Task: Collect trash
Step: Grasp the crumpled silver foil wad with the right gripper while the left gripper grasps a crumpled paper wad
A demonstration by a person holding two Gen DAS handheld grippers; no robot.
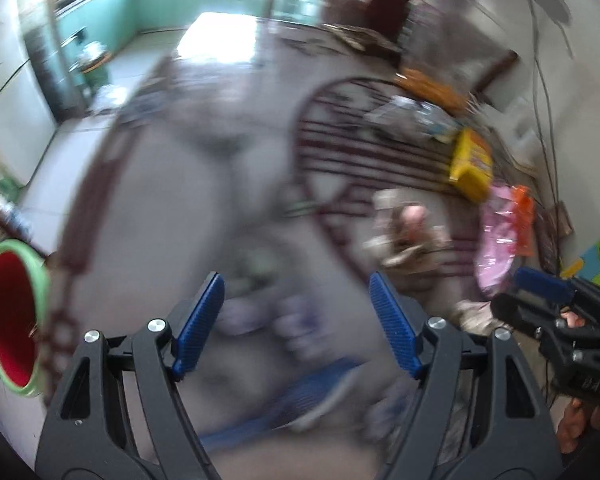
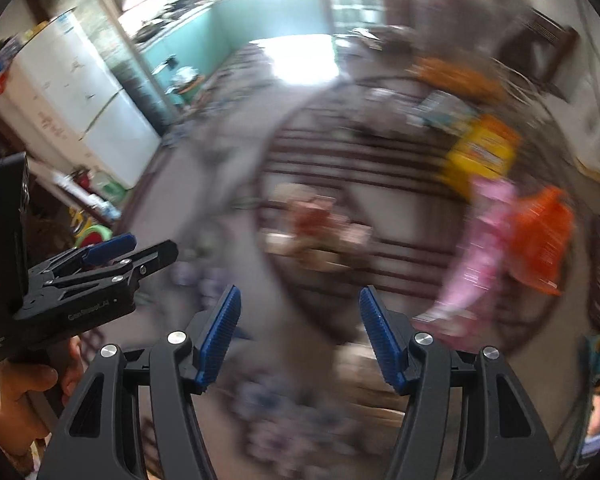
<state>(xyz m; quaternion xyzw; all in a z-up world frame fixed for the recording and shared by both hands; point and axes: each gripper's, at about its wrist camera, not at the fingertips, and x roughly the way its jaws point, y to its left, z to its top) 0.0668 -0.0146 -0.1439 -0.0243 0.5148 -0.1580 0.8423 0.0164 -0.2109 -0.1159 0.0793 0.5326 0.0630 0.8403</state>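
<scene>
Both views are smeared by motion. Trash lies on a round striped rug (image 1: 364,148) (image 2: 364,164): a yellow box (image 1: 471,164) (image 2: 482,156), a pink wrapper (image 1: 498,240) (image 2: 476,248), an orange wrapper (image 1: 524,216) (image 2: 540,236) and crumpled brownish paper (image 1: 404,228) (image 2: 320,232). My left gripper (image 1: 298,324) (image 2: 140,250) hovers open over the grey carpet with nothing between its blue pads. To its right my right gripper (image 2: 300,336) (image 1: 540,284) is open too and holds nothing. A green bin with a red inside (image 1: 12,320) stands at the far left.
A white fridge (image 2: 80,96) stands at the left, a teal-walled kitchen (image 2: 260,24) lies beyond. A blue slipper (image 1: 312,396) and blurred purplish things (image 2: 284,428) lie on the carpet under the grippers. Cables (image 1: 544,100) hang on the right wall. A hand (image 2: 16,392) holds the left gripper.
</scene>
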